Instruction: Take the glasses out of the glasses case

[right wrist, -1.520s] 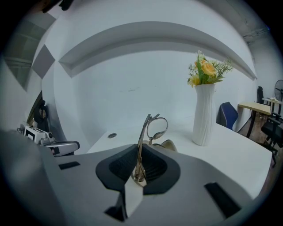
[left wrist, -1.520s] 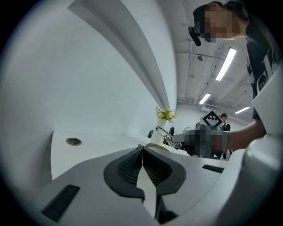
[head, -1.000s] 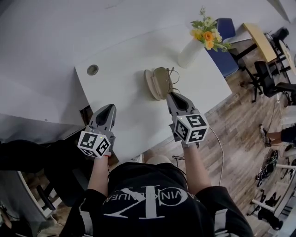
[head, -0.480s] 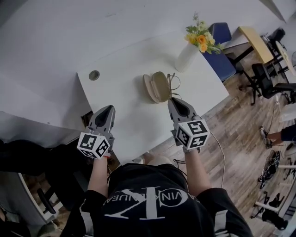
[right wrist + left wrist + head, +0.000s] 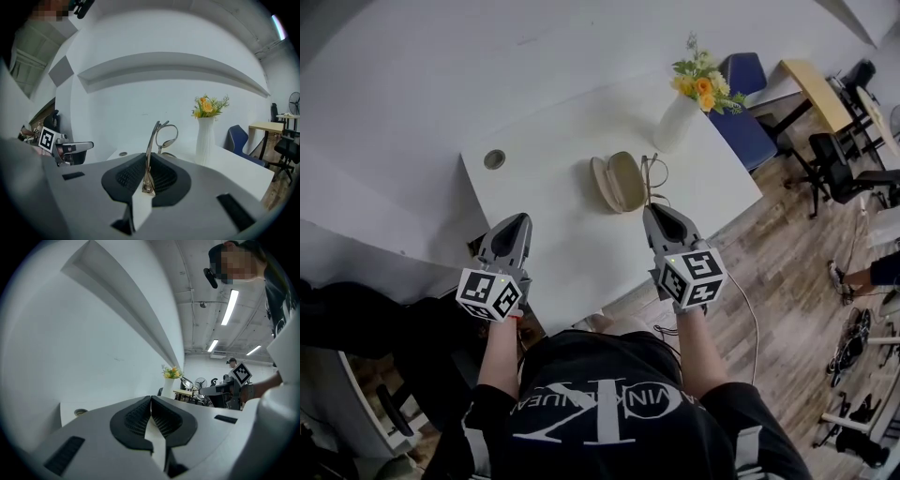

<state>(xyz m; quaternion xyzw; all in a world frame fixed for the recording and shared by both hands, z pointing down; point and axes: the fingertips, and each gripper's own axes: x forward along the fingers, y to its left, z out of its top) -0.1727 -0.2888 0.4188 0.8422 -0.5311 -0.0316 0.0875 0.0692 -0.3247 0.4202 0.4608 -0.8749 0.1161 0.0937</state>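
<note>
White table (image 5: 553,216) against a pale wall, seen from above, with wooden floor and a blue chair (image 5: 748,112) beyond its far right corner.

My right gripper (image 5: 649,210) is closed on the glasses (image 5: 167,133). In the right gripper view one thin metal side arm of the frame runs down between the two ribbed pads (image 5: 126,176), which press it from both sides. The lenses stand upright past the jaw tips, the frame partly unfolded.

In the head view the glasses sit just off the right side of the glasses case (image 5: 617,181), between the case and my right jaw tips. I cannot tell whether they touch the table or the case. The case lies open on the table, both tan halves facing up, near the table's middle.

My left gripper (image 5: 523,218) hangs over the near left edge of the table, well apart from the case. Its jaws are together with nothing between them, as the left gripper view shows.

A white vase (image 5: 675,120) with yellow and orange flowers (image 5: 705,82) stands at the far right of the table. A round cable hole (image 5: 494,158) sits near the far left corner.
</note>
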